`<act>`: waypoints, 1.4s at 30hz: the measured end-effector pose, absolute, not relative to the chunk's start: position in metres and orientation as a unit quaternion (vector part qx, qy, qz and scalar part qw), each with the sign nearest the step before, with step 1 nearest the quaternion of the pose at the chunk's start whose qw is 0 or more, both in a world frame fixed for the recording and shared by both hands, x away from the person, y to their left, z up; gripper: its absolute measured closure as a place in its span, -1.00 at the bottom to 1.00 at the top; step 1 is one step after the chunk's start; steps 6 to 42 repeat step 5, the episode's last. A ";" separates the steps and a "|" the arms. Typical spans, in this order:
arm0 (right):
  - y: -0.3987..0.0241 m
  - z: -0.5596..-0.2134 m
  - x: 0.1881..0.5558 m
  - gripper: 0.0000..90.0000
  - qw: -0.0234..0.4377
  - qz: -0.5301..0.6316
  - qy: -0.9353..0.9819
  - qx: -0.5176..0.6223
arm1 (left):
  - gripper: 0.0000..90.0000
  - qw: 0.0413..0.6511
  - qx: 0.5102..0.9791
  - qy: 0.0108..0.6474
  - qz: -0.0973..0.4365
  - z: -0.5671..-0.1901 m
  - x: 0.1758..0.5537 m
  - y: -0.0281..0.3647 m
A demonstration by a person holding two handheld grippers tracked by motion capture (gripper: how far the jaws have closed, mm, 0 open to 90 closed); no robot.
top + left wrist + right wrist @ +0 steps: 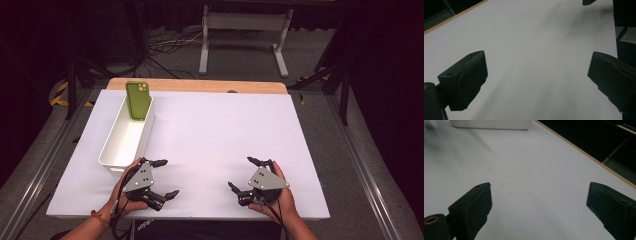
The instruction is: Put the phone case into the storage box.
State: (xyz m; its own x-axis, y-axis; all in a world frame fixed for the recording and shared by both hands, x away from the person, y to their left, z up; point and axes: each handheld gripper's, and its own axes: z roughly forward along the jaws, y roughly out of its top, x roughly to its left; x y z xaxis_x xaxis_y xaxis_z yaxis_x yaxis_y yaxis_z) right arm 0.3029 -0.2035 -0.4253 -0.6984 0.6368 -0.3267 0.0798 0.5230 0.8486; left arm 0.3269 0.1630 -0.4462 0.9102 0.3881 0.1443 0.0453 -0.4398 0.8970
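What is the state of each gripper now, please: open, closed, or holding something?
Left gripper: open, holding nothing, beside the white bin.
Right gripper: open, holding nothing, low over the white table.

White table [220, 130], grey floor [320, 115]

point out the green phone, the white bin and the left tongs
green phone [138, 100], high view, middle of its back.
white bin [146, 134], high view, right wall.
left tongs [163, 177], high view, gap between the open tips.
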 end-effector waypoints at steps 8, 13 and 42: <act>-0.204 -0.424 0.302 -0.84 0.321 0.441 0.809 0.220 | -0.92 0.516 0.829 0.132 0.171 -0.444 0.326 0.164; -0.204 -0.424 0.302 -0.84 0.321 0.441 0.809 0.220 | -0.92 0.516 0.829 0.132 0.171 -0.444 0.326 0.164; -0.204 -0.424 0.302 -0.84 0.321 0.441 0.809 0.220 | -0.92 0.516 0.829 0.132 0.171 -0.444 0.326 0.164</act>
